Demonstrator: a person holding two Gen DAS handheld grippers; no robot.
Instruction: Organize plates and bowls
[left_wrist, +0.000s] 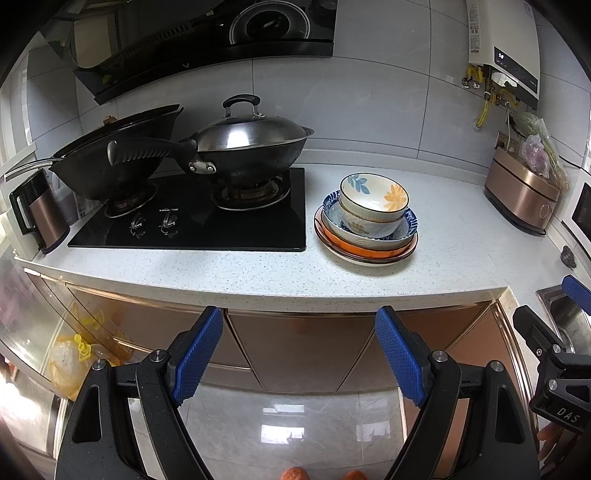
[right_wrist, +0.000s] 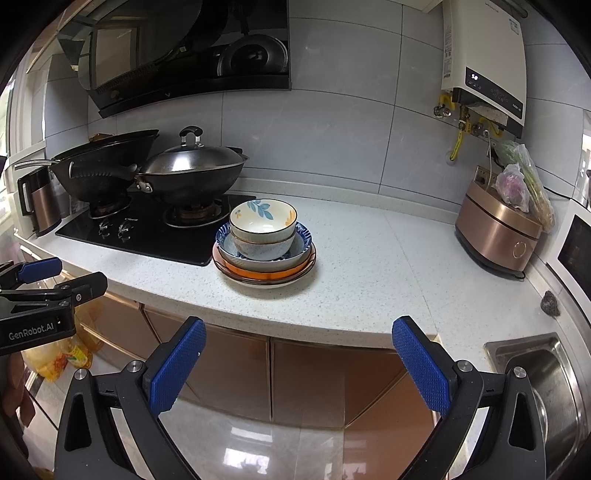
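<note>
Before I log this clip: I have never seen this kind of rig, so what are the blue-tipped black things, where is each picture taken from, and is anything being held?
They are two hand-held grippers, one in each of a person's hands, each with a fisheye camera looking forward along its two blue-padded fingers. One picture is from the left gripper, the other from the right gripper; each gripper also shows at the edge of the other's view. Both stand open and empty, in front of the cabinets, short of the white countertop. On it sits a stack of dishes: two flowered bowls nested in a blue-patterned bowl, on orange and white plates. To its left is a black stove with two woks; at the far right are a copper-coloured appliance and a sink.
</note>
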